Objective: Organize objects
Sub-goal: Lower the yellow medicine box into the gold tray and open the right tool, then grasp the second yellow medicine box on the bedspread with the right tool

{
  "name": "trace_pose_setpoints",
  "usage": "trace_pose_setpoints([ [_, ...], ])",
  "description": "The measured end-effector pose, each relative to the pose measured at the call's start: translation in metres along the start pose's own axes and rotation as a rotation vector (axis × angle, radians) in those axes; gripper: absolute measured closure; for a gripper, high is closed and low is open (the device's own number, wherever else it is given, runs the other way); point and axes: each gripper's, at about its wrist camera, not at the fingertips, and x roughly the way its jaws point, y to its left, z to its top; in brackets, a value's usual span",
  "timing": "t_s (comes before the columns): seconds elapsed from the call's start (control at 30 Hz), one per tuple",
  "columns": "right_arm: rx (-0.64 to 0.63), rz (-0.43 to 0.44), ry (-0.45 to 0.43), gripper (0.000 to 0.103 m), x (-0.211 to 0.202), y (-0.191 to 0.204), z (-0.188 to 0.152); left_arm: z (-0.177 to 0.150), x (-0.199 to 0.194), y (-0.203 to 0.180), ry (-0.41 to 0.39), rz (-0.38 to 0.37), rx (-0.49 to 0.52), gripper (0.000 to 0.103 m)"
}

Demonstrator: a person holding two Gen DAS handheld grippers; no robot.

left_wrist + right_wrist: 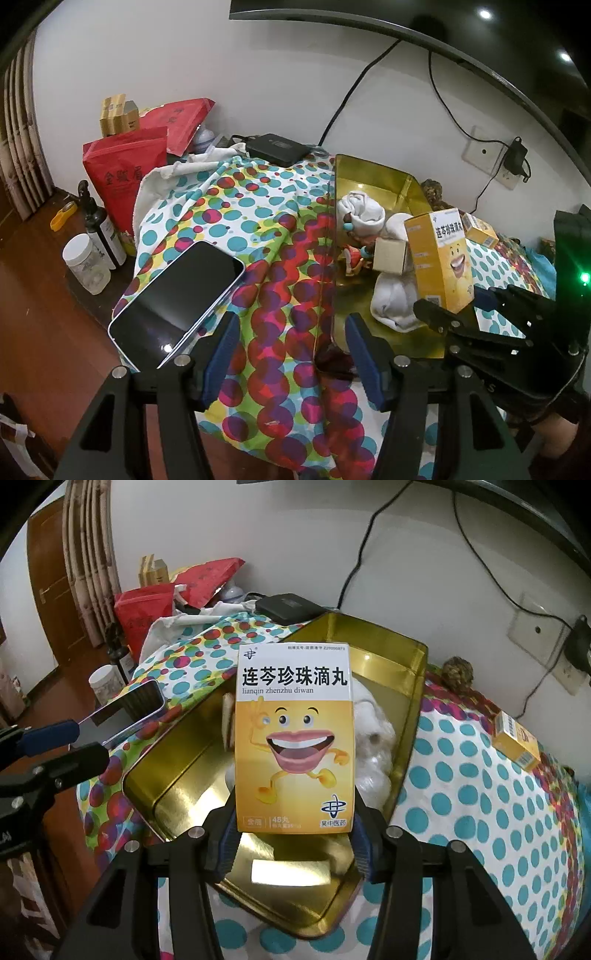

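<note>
My right gripper (pixel 295 843) is shut on a yellow medicine box (pixel 295 738) with a cartoon mouth, held upright over the open gold tin (pixel 173 775). Inside the tin lie white rolled cloths (pixel 360 214), a small cardboard box (pixel 389 254) and a little figurine (pixel 354 258). My left gripper (pixel 293 354) is open above the polka-dot cloth (pixel 258 221), just left of the tin (pixel 369 181), with nothing between its pads. A phone (pixel 177 306) lies screen up beside its left finger. The right gripper (pixel 461 317) with the box (pixel 439 258) shows at the right.
A second yellow box (pixel 517 742) lies on the cloth right of the tin. Red bags (pixel 122 173), a dark bottle (pixel 103 229) and a white-lidded jar (pixel 83 262) stand at the left. A black device (pixel 277 147) and cables sit against the wall behind.
</note>
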Motion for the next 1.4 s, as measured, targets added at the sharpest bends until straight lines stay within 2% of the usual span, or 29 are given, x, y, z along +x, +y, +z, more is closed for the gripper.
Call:
trace_pose_setpoints([
  [0.17, 0.018, 0.048, 0.015, 0.052, -0.001, -0.006, -0.003, 0.000, 0.002, -0.007, 0.007, -0.005, 0.012, 0.042],
  [0.23, 0.021, 0.057, -0.001, 0.042, -0.005, -0.008, -0.005, 0.000, 0.003, -0.010, 0.011, -0.003, 0.016, 0.042],
  [0.27, 0.020, 0.053, -0.010, 0.029, -0.007, -0.008, -0.005, 0.000, 0.003, -0.010, 0.012, -0.001, 0.017, 0.042],
  [0.43, 0.030, 0.047, -0.103, 0.019, -0.028, -0.019, -0.004, 0.002, 0.003, -0.016, 0.008, 0.003, 0.026, 0.042],
  [0.53, 0.074, 0.023, -0.169, 0.012, -0.043, -0.041, -0.003, 0.005, 0.004, -0.020, 0.007, 0.003, 0.034, 0.042],
  [0.63, 0.131, -0.050, -0.191, 0.007, -0.049, -0.074, -0.001, 0.007, 0.005, -0.027, 0.008, -0.003, 0.049, 0.042],
  [0.7, 0.184, -0.138, -0.195, 0.004, -0.049, -0.106, -0.001, 0.009, 0.008, -0.033, 0.012, -0.003, 0.063, 0.042],
  [0.87, 0.276, -0.299, -0.139, 0.002, -0.028, -0.178, -0.003, 0.016, 0.016, -0.052, 0.018, -0.018, 0.097, 0.042],
  [0.97, 0.317, -0.360, -0.094, 0.002, -0.008, -0.213, -0.002, 0.023, 0.021, -0.067, 0.021, -0.026, 0.125, 0.042],
  [1.17, 0.326, -0.405, -0.028, 0.002, 0.031, -0.249, 0.005, 0.034, 0.027, -0.099, 0.015, -0.062, 0.174, 0.042],
  [1.4, 0.332, -0.365, 0.002, 0.002, 0.066, -0.260, 0.018, 0.044, 0.033, -0.139, 0.009, -0.094, 0.242, 0.042],
])
